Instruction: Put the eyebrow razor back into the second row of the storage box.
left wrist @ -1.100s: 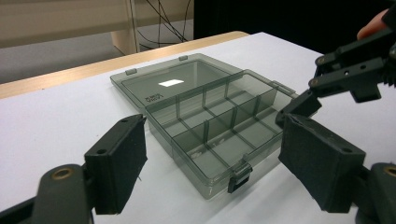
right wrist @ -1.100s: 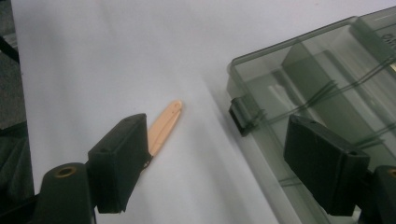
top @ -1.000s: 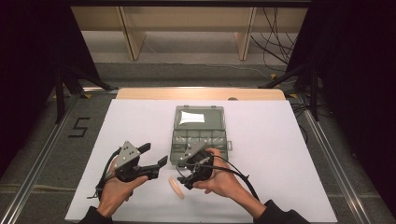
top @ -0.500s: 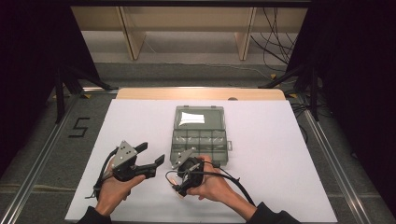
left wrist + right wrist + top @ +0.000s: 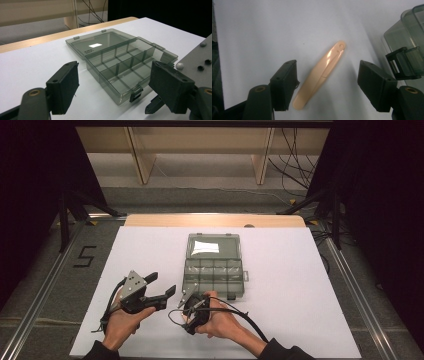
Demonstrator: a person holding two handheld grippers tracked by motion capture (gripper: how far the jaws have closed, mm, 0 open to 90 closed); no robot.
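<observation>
The jaws of the right gripper (image 5: 327,82) stand spread, though they have just been closing, and a pale beige clip (image 5: 320,75) lies flat on the white worktop (image 5: 274,27) between them, touched by neither pad as far as the right gripper view shows (its lower end sits just beside the left-hand pad). The clip runs slantwise from lower centre toward upper centre of that frame. At the right edge is a corner of the smoky plastic box (image 5: 409,42) with its black latch.

The jaws of the left gripper (image 5: 112,87) are spread too, with nothing between them. Beyond them the box (image 5: 125,67) lies open, its lid flat toward the upper left.

In the high view the right gripper (image 5: 192,307) is low centre, just below the box (image 5: 214,262); the left gripper (image 5: 160,287) hovers left of it.
</observation>
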